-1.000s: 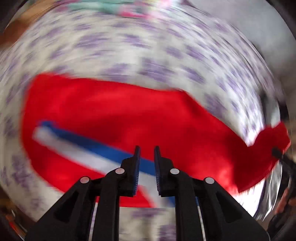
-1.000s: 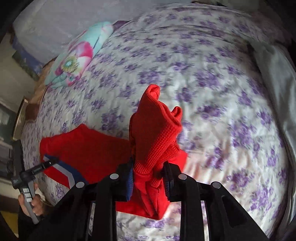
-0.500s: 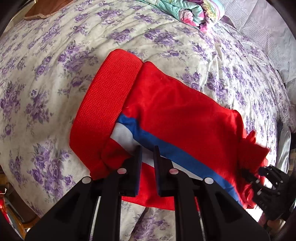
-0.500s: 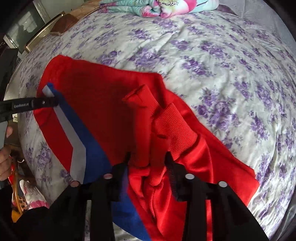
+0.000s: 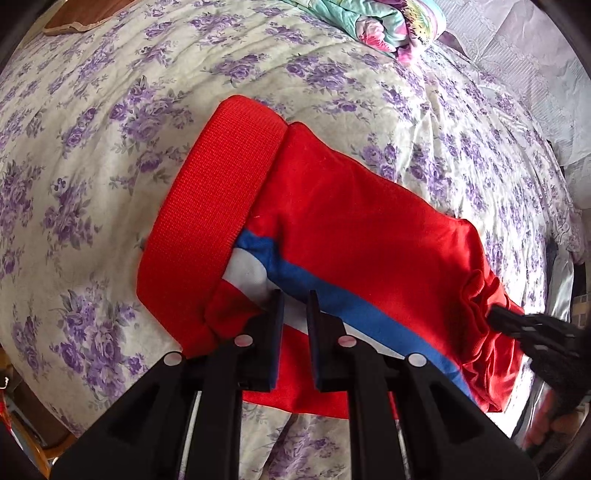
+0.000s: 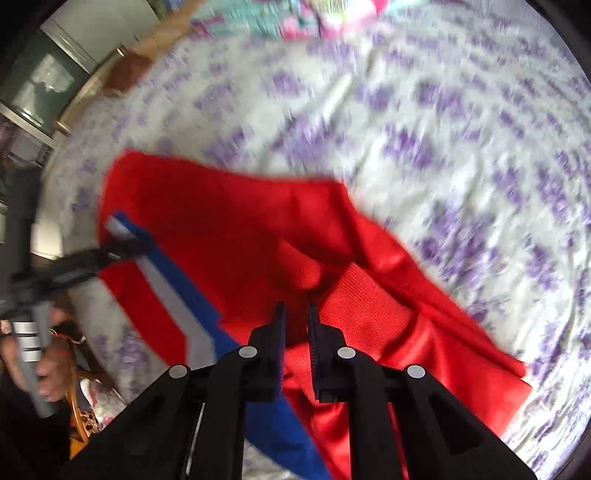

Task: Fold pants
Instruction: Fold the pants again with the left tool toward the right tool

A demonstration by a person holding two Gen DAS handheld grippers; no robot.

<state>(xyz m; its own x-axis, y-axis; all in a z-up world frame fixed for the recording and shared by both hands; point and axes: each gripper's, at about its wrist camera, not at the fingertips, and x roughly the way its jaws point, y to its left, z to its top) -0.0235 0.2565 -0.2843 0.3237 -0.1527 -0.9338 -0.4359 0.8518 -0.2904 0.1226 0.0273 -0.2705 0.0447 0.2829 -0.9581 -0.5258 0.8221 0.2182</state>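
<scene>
Bed with purple floral sheet fills both your views; right wrist view is motion-blurred. Red pants lie on it near the close edge, folded over, ribbed waistband toward your left side. Only the left wrist view shows the waistband sharply, plus the rolled floral blanket at the far end. Only the right wrist view shows the ribbed cuff lying on top of the red fabric. Blue-white stripe shows in both.

Your left gripper: jaws narrowly apart over the stripe; grip cannot be confirmed. Your right gripper: jaws slightly apart at the cuff, contact unclear in blur.
</scene>
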